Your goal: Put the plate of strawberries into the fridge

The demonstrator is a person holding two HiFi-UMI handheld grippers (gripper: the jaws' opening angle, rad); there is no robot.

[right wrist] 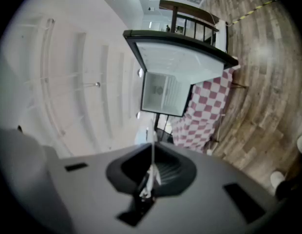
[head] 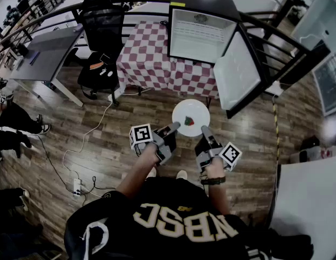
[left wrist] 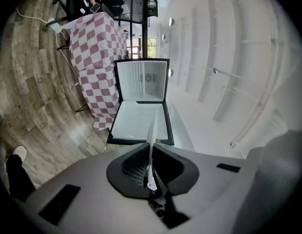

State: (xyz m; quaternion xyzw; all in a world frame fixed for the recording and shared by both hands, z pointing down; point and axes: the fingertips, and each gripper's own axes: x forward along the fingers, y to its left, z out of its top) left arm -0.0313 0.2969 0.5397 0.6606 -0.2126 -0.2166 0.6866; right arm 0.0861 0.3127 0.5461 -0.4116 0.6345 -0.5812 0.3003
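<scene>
A white plate (head: 191,114) with a few strawberries (head: 189,122) hangs in the air above the wooden floor, in front of the mini fridge (head: 202,32). The fridge stands on a checkered table with its door (head: 237,75) swung wide to the right. My left gripper (head: 173,128) is shut on the plate's left rim and my right gripper (head: 204,129) on its right rim. In the left gripper view the plate (left wrist: 152,140) shows edge-on between the pads, with the open fridge (left wrist: 141,81) beyond. The right gripper view shows the plate's thin rim (right wrist: 152,152) pinched the same way, and the fridge (right wrist: 163,92).
The red-and-white checkered tablecloth (head: 149,56) hangs to the floor under the fridge. A black office chair (head: 101,34) and a grey desk (head: 46,50) stand at the left. A cable and power strip (head: 77,186) lie on the floor. A person's legs (head: 16,124) are at far left.
</scene>
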